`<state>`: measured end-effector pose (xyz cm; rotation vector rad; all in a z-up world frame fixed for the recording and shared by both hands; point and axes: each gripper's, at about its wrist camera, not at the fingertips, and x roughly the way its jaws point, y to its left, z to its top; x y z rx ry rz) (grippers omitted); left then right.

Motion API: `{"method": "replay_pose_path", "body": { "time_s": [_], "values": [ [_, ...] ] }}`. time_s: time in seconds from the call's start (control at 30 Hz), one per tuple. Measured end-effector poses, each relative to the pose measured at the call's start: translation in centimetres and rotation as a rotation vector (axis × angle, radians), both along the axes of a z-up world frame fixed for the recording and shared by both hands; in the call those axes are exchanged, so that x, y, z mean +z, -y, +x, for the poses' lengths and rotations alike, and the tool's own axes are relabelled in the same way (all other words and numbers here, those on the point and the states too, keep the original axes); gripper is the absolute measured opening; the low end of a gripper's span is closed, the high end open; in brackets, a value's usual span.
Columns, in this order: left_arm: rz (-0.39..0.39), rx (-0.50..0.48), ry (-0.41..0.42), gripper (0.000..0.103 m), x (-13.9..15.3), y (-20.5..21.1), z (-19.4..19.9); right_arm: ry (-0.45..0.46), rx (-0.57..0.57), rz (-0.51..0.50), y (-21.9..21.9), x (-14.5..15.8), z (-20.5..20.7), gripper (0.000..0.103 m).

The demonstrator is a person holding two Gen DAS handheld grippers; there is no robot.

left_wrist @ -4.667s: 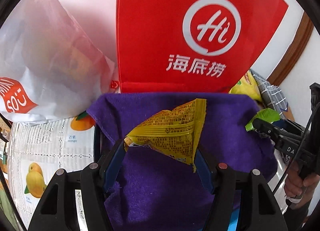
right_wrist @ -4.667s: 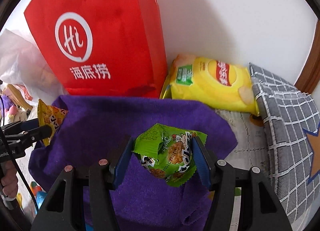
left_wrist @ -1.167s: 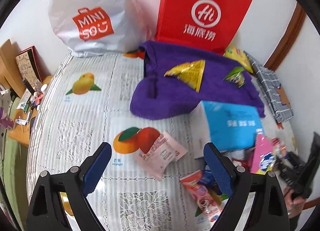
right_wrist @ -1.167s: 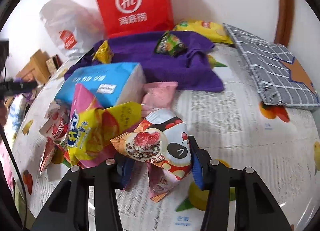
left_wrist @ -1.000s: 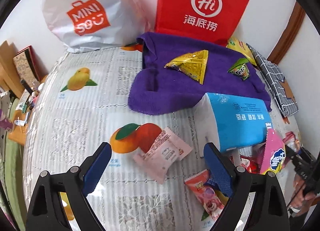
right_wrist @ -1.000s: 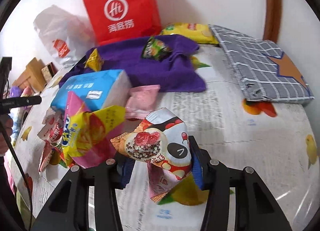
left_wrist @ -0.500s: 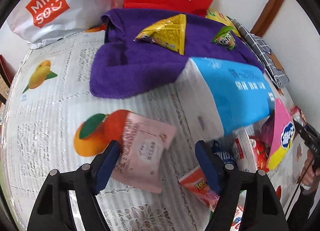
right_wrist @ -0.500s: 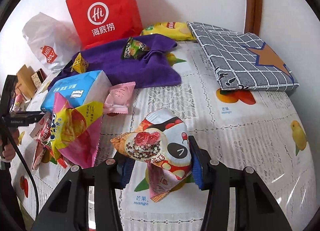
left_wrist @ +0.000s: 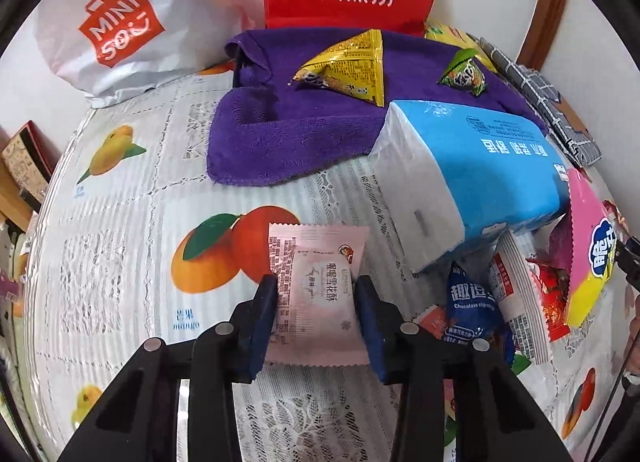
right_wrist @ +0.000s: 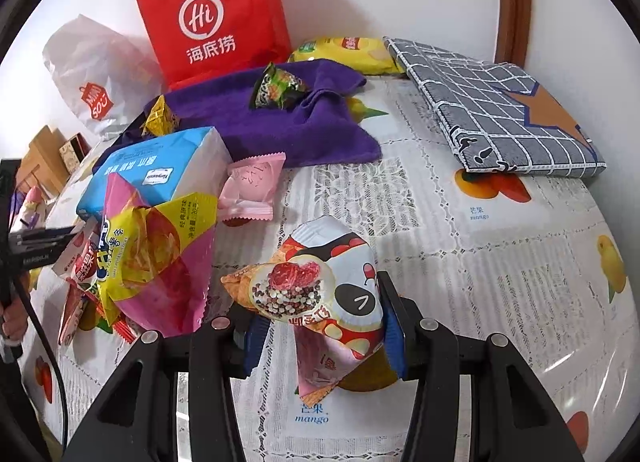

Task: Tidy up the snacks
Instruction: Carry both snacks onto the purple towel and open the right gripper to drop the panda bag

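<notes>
A pink snowflake-crisp packet (left_wrist: 320, 294) is clamped flat between the blue pads of the left gripper (left_wrist: 316, 302), low over the fruit-print tablecloth (left_wrist: 120, 221), probably so it can be carried to the purple towel (left_wrist: 280, 133), where a yellow triangular packet (left_wrist: 348, 65) and a green packet (left_wrist: 462, 75) are already laid out. A white-and-red panda-print snack bag (right_wrist: 320, 290) is gripped by the right gripper (right_wrist: 320, 326), lifted clear of the unsorted snack pile (right_wrist: 148, 254) beside the blue tissue pack (right_wrist: 160, 169).
</notes>
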<state>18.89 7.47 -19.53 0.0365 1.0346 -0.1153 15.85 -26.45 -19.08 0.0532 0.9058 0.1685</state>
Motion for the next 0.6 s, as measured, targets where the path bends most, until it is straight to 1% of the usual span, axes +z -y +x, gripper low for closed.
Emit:
{"method": "replay_pose_path", "body": {
  "time_s": [0.13, 0.3, 0.4, 0.53, 0.6],
  "values": [
    [0.013, 0.036, 0.059, 0.038, -0.2, 0.3, -0.9, 0.050, -0.010, 0.017, 0.2, -0.4, -0.4, 0.049],
    [-0.002, 0.096, 0.121, 0.038, -0.4, 0.4, -1.6, 0.111, -0.010, -0.022, -0.2, -0.9, -0.6, 0.048],
    [0.002, 0.126, 0.158, 0.039, -0.6, 0.6, -2.0, 0.101, -0.006, -0.008, -0.1, -1.0, -0.4, 0.048],
    [0.023, 0.126, 0.159, 0.039, -0.6, 0.9, -2.0, 0.047, -0.022, 0.046, 0.8, -1.8, 0.4, 0.047],
    [0.023, 0.126, 0.159, 0.039, -0.6, 0.9, -2.0, 0.050, -0.025, 0.070, 1.1, -1.8, 0.3, 0.047]
  ]
}}
